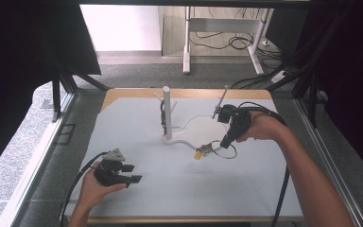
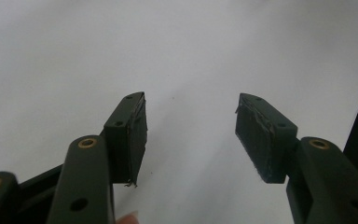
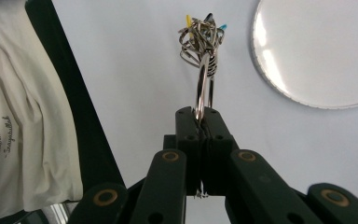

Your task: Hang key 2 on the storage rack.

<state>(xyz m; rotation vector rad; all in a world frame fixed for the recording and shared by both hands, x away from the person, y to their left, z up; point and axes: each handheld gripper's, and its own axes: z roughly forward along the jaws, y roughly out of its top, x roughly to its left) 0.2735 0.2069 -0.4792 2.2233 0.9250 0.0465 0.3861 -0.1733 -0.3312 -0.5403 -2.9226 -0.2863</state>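
Observation:
A bunch of metal key rings (image 1: 207, 150) with a yellow tag (image 1: 198, 154) hangs just over the white mat, right of centre. My right gripper (image 1: 222, 144) points down at it and is shut on one large ring (image 3: 204, 88); the tangled bunch (image 3: 199, 39) with small yellow and blue tags dangles past the tips of the right gripper (image 3: 203, 116). A white stand (image 1: 167, 111) with an upright post and side pegs rises from a curved flat base (image 1: 196, 128) just behind. My left gripper (image 1: 131, 173) rests at the front left, open, with nothing between the left gripper's (image 2: 191, 130) pads.
The white mat (image 1: 179, 194) covers a wooden table. The stand's round base (image 3: 317, 51) lies close beside the key rings. Black frame posts and dark curtains flank the table. A person's white shirt (image 3: 23, 121) is at the left of the right gripper view.

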